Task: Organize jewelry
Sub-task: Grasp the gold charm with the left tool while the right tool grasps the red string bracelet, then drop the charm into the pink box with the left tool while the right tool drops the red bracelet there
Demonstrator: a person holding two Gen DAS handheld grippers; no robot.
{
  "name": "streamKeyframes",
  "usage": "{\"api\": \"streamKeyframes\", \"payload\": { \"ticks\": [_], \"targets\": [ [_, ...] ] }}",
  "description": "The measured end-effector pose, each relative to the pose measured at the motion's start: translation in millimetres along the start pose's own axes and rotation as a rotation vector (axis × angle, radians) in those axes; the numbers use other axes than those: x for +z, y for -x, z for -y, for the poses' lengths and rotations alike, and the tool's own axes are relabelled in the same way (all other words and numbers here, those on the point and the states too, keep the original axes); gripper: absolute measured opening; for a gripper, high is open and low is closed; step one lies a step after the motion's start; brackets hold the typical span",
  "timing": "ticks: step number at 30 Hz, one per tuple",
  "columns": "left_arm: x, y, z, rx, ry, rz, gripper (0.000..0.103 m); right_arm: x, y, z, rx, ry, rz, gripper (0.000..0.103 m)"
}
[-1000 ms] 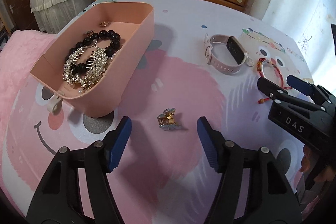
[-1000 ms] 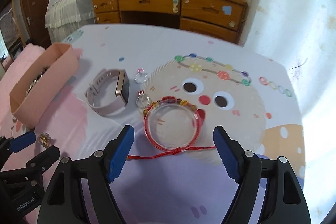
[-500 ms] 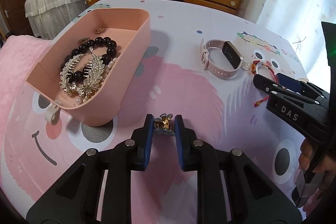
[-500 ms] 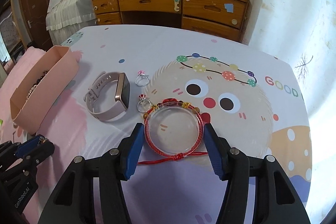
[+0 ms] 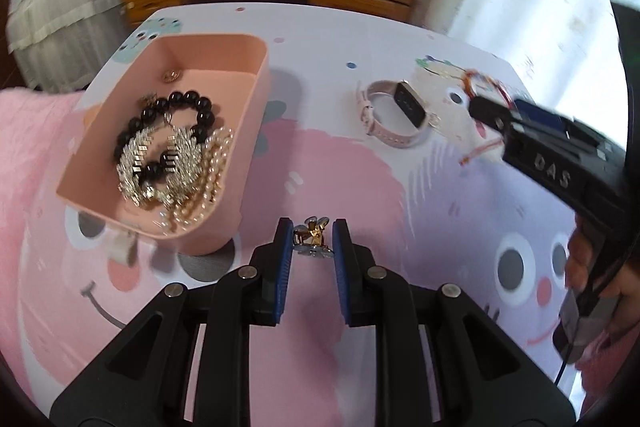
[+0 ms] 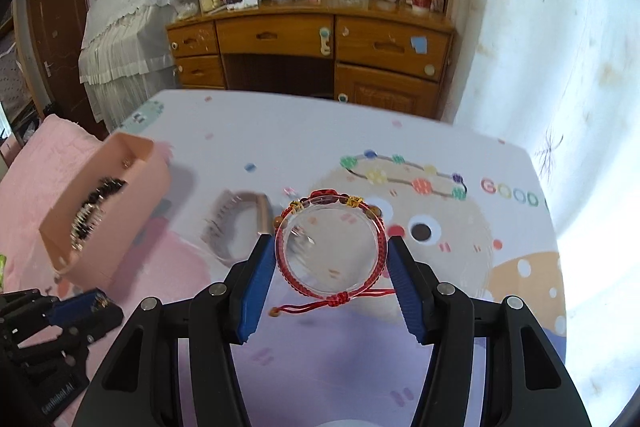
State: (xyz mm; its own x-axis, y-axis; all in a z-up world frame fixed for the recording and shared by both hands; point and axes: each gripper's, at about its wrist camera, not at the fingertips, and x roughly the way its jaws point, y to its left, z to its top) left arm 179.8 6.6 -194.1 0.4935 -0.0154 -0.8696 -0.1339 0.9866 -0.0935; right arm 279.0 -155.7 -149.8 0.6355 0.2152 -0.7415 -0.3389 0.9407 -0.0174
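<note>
My left gripper (image 5: 311,241) is shut on a small gold hair clip (image 5: 312,239), lifted just above the tablecloth and right of the pink box (image 5: 262,87). The box holds a black bead bracelet (image 5: 176,107), silver leaf pieces and pearls. My right gripper (image 6: 331,247) is shut on a clear bangle with red cord bracelets (image 6: 331,247), raised off the table. In the left wrist view the right gripper (image 5: 492,107) shows at the right with the red bracelets (image 5: 480,83). A pink smartwatch (image 5: 394,113) lies on the table between them.
The table carries a cartoon-print cloth (image 6: 304,139). A wooden desk with drawers (image 6: 320,43) stands past its far edge, a draped bed (image 6: 128,27) at the left. A person's hand (image 5: 592,267) holds the right gripper. A pink fluffy cover (image 5: 28,147) lies left.
Both grippers closed, the left on the hair clip, the right on the bangle with red bracelets. Both then rose off the table, carrying those pieces.
</note>
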Motion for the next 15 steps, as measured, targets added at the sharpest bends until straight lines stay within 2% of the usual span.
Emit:
{"api": "streamKeyframes", "payload": {
  "ticks": [5,11,15],
  "targets": [
    [12,29,-20,-0.075,-0.09,-0.01,0.017,16,30,-41,-0.029,-0.001,0.055,0.056],
    [34,65,-61,-0.165,-0.128,-0.002,0.017,36,59,-101,-0.036,-0.022,0.087,0.056],
    [49,84,-89,-0.169,-0.184,0.032,0.017,48,70,-141,-0.035,-0.052,0.102,0.056]
  ]
}}
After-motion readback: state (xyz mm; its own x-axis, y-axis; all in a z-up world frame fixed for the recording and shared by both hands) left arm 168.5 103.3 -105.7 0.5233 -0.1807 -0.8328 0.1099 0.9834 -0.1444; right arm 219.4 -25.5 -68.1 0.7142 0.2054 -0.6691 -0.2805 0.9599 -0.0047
